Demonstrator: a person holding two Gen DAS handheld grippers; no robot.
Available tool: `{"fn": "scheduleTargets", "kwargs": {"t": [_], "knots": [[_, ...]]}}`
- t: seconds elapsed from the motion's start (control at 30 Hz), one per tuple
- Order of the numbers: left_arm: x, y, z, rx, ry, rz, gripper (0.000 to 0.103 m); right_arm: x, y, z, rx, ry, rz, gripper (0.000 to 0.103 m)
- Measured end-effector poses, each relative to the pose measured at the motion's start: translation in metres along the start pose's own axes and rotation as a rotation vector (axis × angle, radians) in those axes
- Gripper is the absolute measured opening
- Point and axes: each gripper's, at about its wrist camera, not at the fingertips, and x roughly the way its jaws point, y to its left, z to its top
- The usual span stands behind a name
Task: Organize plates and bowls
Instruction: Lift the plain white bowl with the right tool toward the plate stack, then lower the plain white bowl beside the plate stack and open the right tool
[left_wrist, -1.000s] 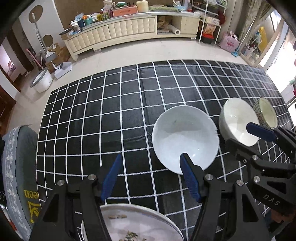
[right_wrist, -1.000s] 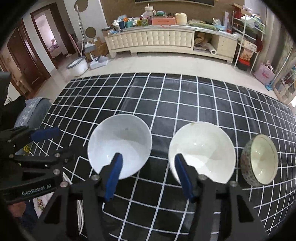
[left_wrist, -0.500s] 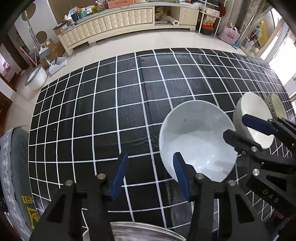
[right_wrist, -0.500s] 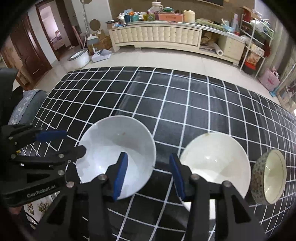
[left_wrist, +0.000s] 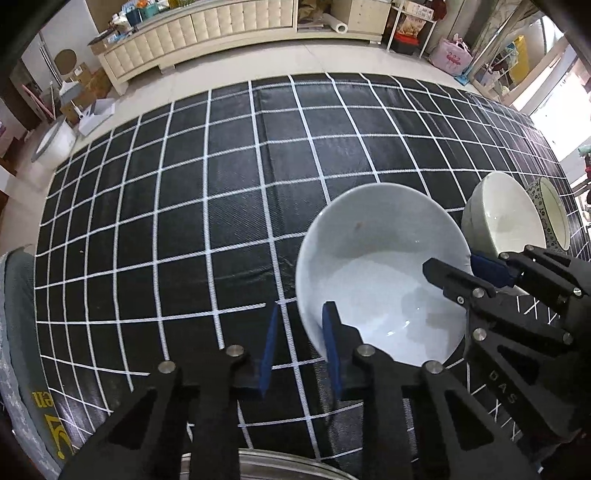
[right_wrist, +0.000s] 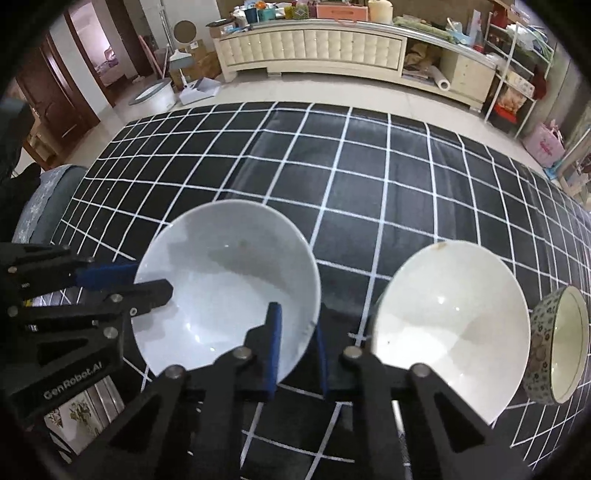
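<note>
A white bowl (left_wrist: 384, 273) (right_wrist: 229, 288) sits on the black checked mat. My left gripper (left_wrist: 301, 347) straddles its left rim, one pad inside and one outside, jaws nearly closed on it. My right gripper (right_wrist: 297, 347) straddles its right rim the same way. A cream bowl (right_wrist: 447, 325) (left_wrist: 506, 218) stands to the right, and a small floral-patterned bowl (right_wrist: 561, 343) (left_wrist: 550, 214) beyond it. A floral plate (right_wrist: 77, 413) (left_wrist: 280, 469) lies at the near left edge, mostly hidden.
The black mat with white grid (left_wrist: 221, 184) covers the table. A grey cushioned chair (right_wrist: 44, 199) stands at the left edge. A long cream cabinet (right_wrist: 314, 48) stands across the floor behind.
Both grippers have moved in over the white bowl's rim from either side and narrowed their jaws around it. The bowl now looks larger and closer in both views.
</note>
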Motion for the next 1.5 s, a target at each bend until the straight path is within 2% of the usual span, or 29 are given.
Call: {"fn": "scheduleTargets", "kwargs": {"t": [0.13, 0.23, 0.37, 0.67, 1.17, 1.37, 1.5], "knots": [[0.003, -0.008, 0.001, 0.031, 0.005, 0.002, 0.012, -0.001, 0.002, -0.001, -0.015, -0.016, -0.018, 0.016], [0.004, -0.015, 0.002, 0.056, 0.001, 0.025, 0.012, -0.001, 0.0, -0.001, 0.004, -0.013, -0.004, 0.015], [0.002, -0.017, -0.006, 0.034, 0.003, 0.005, 0.012, -0.007, -0.001, -0.006, 0.021, -0.013, 0.011, 0.014], [-0.034, -0.033, -0.04, 0.027, -0.042, -0.002, 0.012, -0.048, 0.008, -0.029, 0.016, -0.051, 0.004, 0.013], [-0.083, -0.084, -0.119, 0.053, -0.094, -0.045, 0.012, -0.106, 0.003, -0.101, 0.032, -0.083, -0.034, 0.013], [-0.082, -0.096, -0.15, 0.063, -0.087, -0.073, 0.013, -0.108, 0.001, -0.13, 0.057, -0.064, -0.026, 0.013], [-0.076, -0.1, -0.166, 0.072, -0.073, -0.066, 0.012, -0.102, 0.004, -0.15, 0.065, -0.047, -0.009, 0.013]]}}
